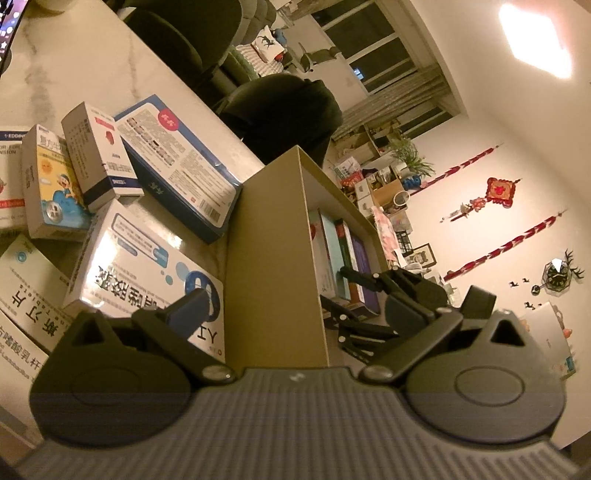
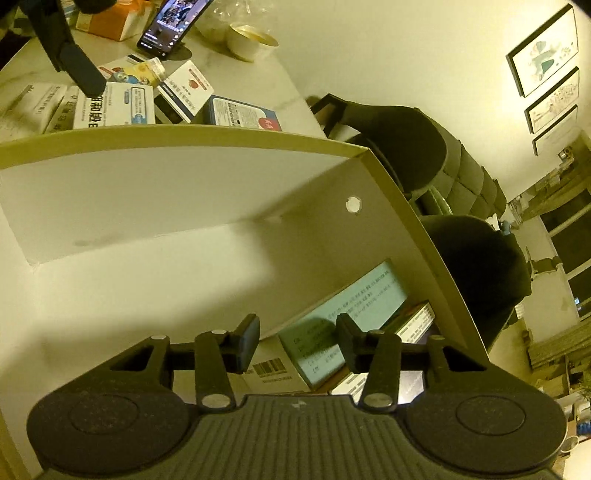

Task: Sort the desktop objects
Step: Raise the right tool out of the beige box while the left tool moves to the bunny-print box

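Inside the tall olive-sided cardboard box (image 2: 229, 147) with a pale lining, the right gripper (image 2: 297, 341) hangs with its jaws parted and nothing between the pads. Just beyond its fingertips, several flat cartons stand on edge along the box's lower right side: a pale turquoise printed carton (image 2: 354, 306) leans against the wall, a white carton with a barcode (image 2: 271, 369) lies beside it, and darker packs (image 2: 413, 321) are tucked behind. The rest of the box floor is bare. Seen from the left wrist, the left gripper (image 1: 291, 291) straddles the box's near wall (image 1: 273, 258), one blue-padded finger (image 1: 192, 306) outside over a white medicine carton with blue print (image 1: 144, 266) and the other finger inside the box; whether the pads press on the wall I cannot tell. Farther off, on the white marbled tabletop (image 1: 92, 66), unsorted packets lie together: a yellow-and-blue children's medicine carton (image 1: 51, 184), a slim white carton with a red mark (image 1: 99, 155), and a wide blue-edged flat box (image 1: 181, 166). Beyond them, the right wrist view shows a propped black phone (image 2: 173, 22) and a white bowl (image 2: 251, 40).
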The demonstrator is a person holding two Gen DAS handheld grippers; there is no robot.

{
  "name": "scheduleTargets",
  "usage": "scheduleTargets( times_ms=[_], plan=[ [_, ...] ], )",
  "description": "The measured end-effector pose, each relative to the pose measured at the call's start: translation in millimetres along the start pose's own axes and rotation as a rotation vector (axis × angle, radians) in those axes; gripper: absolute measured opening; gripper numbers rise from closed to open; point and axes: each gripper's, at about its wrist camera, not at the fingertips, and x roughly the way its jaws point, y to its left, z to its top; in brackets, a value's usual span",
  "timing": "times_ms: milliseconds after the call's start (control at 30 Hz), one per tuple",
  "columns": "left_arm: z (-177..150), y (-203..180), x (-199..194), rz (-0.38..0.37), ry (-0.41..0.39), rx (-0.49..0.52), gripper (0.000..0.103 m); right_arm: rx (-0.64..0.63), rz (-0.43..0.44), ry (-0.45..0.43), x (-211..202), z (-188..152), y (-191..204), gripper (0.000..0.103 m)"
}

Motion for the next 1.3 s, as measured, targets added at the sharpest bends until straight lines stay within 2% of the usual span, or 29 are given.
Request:
scheduleTargets(
  times_ms=[433, 700, 1000, 1100, 1233, 1300],
  plan=[
    [2.5, 5.2, -8.9, 0.009, -0.018, -0.010, 0.103, 0.020, -0.068, 0.053, 15.4, 10.1, -1.3, 0.049],
    [8.3, 17.9, -24.3, 0.022, -0.055, -0.036, 0.103, 0.073, -0.063, 0.048, 12.5, 15.0, -1.6, 0.047],
    [16.3, 31.1, -42.7, 0.084, -0.097, -0.062, 0.103, 0.192, -0.072, -0.040, -12.2, 21.5, -1.0, 0.054],
    [14.9, 36.5, -44.7, 0.122, -0.090, -0.076, 0.103, 0.243, -0.073, -0.075, -23.6, 22.3, -2.7, 0.056],
    [11.7, 46.0, -43.7, 0.168, -0.075, -0.093, 0.103, 0.317, -0.074, -0.130, -41.2, 21.7, -4.6, 0.065],
    [9.9, 50.4, -43.0, 0.180, -0.072, -0.098, 0.103, 0.350, -0.078, -0.152, -49.5, 21.3, -4.8, 0.065]
  ],
)
